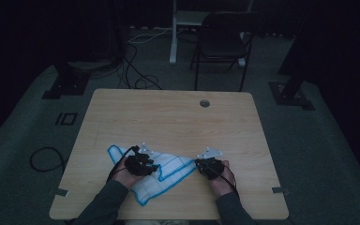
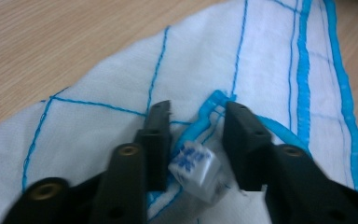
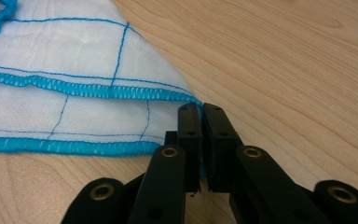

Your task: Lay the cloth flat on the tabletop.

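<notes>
A white cloth point(image 1: 173, 166) with blue grid lines and a blue stitched hem lies partly folded near the front of the wooden table point(image 1: 168, 117). My left gripper point(image 1: 140, 164) rests on the cloth's left part. In the left gripper view the cloth point(image 2: 205, 60) spreads under my left gripper point(image 2: 198, 112), whose jaws stand open around a hemmed corner and a small white label point(image 2: 195, 170) with blue print. My right gripper point(image 1: 209, 166) sits at the cloth's right tip. In the right gripper view my right gripper point(image 3: 201, 109) is shut on the hemmed corner of the cloth point(image 3: 74, 56).
A round cable hole point(image 1: 205, 103) sits in the table's far side. Behind the table stands a dark folding chair point(image 1: 222, 42), with cables point(image 1: 136, 70) on the floor and a cable loop point(image 1: 47, 159) at the left. Bare wood point(image 3: 284, 70) lies right of the cloth.
</notes>
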Tool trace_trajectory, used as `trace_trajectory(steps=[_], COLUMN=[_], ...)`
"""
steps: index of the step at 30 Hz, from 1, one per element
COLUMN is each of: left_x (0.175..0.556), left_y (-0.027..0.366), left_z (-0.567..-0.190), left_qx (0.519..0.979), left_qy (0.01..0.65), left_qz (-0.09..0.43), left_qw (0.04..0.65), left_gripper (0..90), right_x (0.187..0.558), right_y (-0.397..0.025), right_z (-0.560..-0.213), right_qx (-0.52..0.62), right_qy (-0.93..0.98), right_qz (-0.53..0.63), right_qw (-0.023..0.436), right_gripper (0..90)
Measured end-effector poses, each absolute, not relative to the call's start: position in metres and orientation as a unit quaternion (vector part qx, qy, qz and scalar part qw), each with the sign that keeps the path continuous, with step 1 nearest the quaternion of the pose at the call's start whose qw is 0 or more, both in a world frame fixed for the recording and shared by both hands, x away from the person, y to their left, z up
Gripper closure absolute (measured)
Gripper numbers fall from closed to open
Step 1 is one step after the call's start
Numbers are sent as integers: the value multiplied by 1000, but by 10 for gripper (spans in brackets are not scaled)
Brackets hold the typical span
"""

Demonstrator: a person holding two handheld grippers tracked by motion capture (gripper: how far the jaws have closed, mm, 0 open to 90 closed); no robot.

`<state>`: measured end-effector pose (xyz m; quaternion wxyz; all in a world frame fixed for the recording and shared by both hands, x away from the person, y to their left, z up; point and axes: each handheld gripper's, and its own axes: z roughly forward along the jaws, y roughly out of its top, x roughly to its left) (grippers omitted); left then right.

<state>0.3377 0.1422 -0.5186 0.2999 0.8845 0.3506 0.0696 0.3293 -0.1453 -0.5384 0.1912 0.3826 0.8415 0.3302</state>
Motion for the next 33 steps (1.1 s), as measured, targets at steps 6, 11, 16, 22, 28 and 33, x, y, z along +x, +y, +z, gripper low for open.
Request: trace_trajectory(steps=[6,11,16,22,28,33], left_x=[337,345,359,379,402,425], left_y=[143,146,148,143,138,135], left_z=[-508,-496,-485,-476,-467,-460], left_qx=[881,870,855,848,837,823], left_qy=[343,349,360,362,368,380], left_qz=[78,98,117,138,160,182], left_qw=[316,336,354,361,372,380], left_gripper=[868,874,874,874,873,873], right_x=[329,328,328,327,326,325], right_y=[-146,-147,-147,-149,-150,-151], right_z=[-538,-538,-539,-539,-538,-538], right_qx=[382,383,385,385,384,384], right_qy=[842,841,840,840,841,841], right_qz=[330,331,333,334,332,333], right_qw=[191,190,189,187,187,186], right_gripper=[865,865,864,863,863,861])
